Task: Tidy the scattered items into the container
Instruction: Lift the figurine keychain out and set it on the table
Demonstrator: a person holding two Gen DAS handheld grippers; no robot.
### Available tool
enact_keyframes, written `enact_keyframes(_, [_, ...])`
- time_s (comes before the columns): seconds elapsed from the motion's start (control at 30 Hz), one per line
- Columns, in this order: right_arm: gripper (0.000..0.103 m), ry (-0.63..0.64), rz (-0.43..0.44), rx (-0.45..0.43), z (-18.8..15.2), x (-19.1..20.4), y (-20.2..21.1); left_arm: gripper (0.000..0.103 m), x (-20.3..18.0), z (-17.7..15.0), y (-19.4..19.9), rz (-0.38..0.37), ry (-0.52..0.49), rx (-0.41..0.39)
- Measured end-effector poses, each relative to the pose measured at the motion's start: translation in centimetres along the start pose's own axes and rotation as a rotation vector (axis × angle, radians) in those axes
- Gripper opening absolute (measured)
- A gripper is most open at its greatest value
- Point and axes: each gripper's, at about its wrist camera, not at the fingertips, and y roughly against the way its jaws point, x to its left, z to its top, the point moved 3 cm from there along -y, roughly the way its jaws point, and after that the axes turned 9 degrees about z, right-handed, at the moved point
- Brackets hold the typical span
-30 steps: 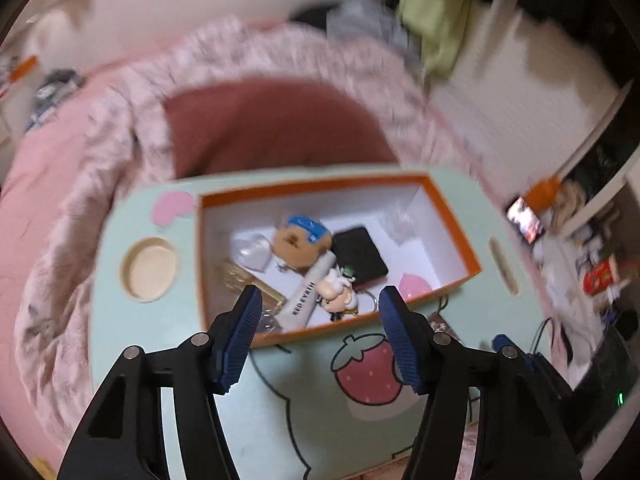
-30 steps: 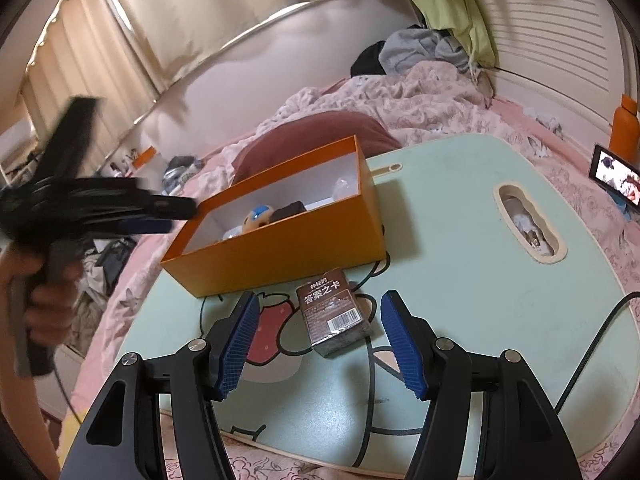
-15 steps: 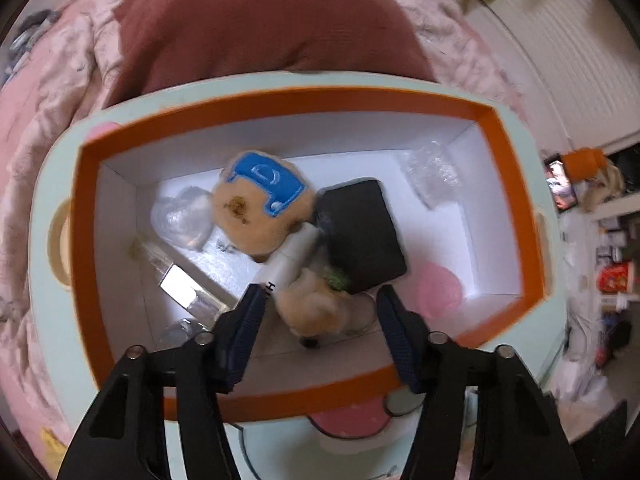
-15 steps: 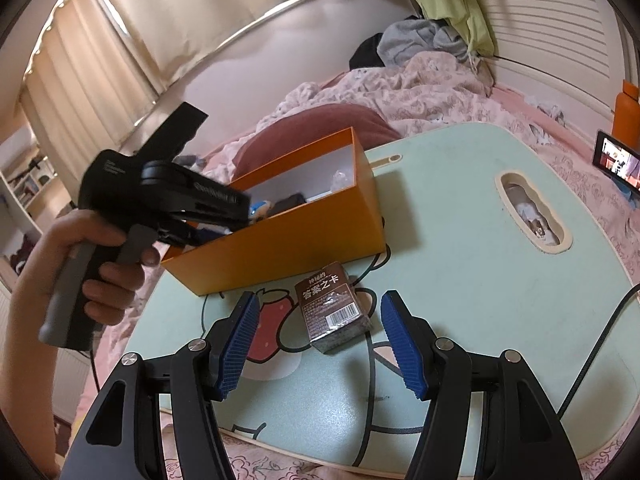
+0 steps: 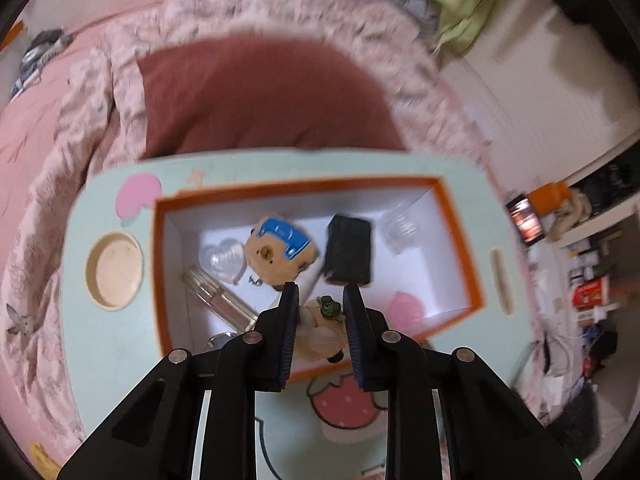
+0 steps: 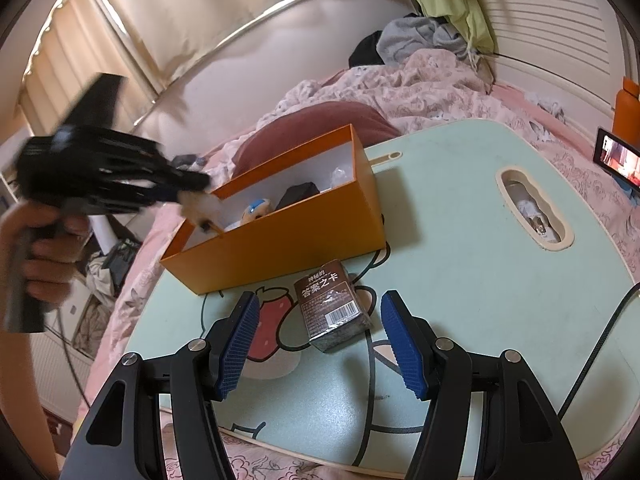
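On the lap table (image 6: 460, 248), 1 orange box (image 6: 288, 240), 1 card pack (image 6: 332, 308).

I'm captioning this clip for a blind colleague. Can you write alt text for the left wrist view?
The left hand-held gripper is shut on a small cream plush toy above an open orange box on a mint table. In the box lie a bear plush, a black case and a clear heart.

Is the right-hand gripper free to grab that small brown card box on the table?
Probably yes. The right gripper is open, the card box lies on the table just ahead between its fingers, nothing blocking.
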Motion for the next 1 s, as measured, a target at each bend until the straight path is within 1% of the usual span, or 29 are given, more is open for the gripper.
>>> enact_keyframes(0.1, [0.063, 0.000, -0.001, 0.003, 0.0, 0.0, -0.1, 0.024, 0.0, -1.2, 3.0, -0.077, 0.001, -0.061])
enact_keyframes(0.17, [0.063, 0.000, -0.002, 0.006, 0.0, -0.1, -0.1, 0.024, -0.1, -2.4, 3.9, -0.116, -0.002, -0.086])
enact_keyframes(0.27, [0.063, 0.000, -0.004, 0.007, 0.0, -0.1, -0.1, 0.024, -0.1, -4.5, 3.6, -0.144, -0.020, -0.074])
enact_keyframes(0.33, [0.063, 0.000, -0.005, 0.007, 0.0, -0.1, -0.1, 0.024, -0.3, -6.1, 2.7, -0.139, -0.031, -0.061])
enact_keyframes(0.4, [0.063, -0.001, -0.006, 0.008, 0.0, -0.1, -0.2, 0.024, -0.5, -7.6, 1.4, -0.097, -0.051, -0.063])
enact_keyframes(0.47, [0.063, 0.000, -0.008, 0.012, 0.0, -0.1, -0.2, 0.024, -0.3, -8.8, 0.0, -0.076, -0.047, -0.059])
enact_keyframes(0.63, [0.063, 0.001, -0.011, 0.013, 0.0, -0.1, -0.3, 0.024, 0.0, -10.3, -2.3, -0.063, -0.034, -0.050])
enact_keyframes(0.77, [0.063, 0.000, -0.011, 0.017, 0.0, -0.1, -0.2, 0.025, -0.2, -10.7, -2.6, -0.061, -0.038, -0.088])
enact_keyframes(0.8, [0.063, 0.000, -0.012, 0.017, 0.0, -0.1, -0.2, 0.027, -0.2, -10.7, -2.4, -0.067, -0.035, -0.102])
enact_keyframes(0.83, [0.063, 0.000, -0.012, 0.017, 0.0, -0.1, -0.2, 0.037, -0.2, -10.8, -2.2, -0.074, -0.027, -0.113])
enact_keyframes(0.87, [0.063, 0.000, -0.012, 0.019, -0.1, 0.0, -0.3, 0.044, 0.0, -10.8, -1.9, -0.076, -0.011, -0.123])
enact_keyframes(0.9, [0.063, 0.001, -0.014, 0.021, -0.1, 0.0, -0.3, 0.057, 0.1, -10.9, -1.6, -0.072, 0.005, -0.140])
enact_keyframes(0.93, [0.063, 0.003, -0.015, 0.022, -0.1, 0.0, -0.3, 0.066, 0.2, -11.1, -1.2, -0.064, 0.015, -0.161])
enact_keyframes(1.0, [0.063, 0.005, -0.017, 0.021, -0.1, 0.0, -0.3, 0.072, 0.3, -11.6, -0.2, -0.031, 0.026, -0.202])
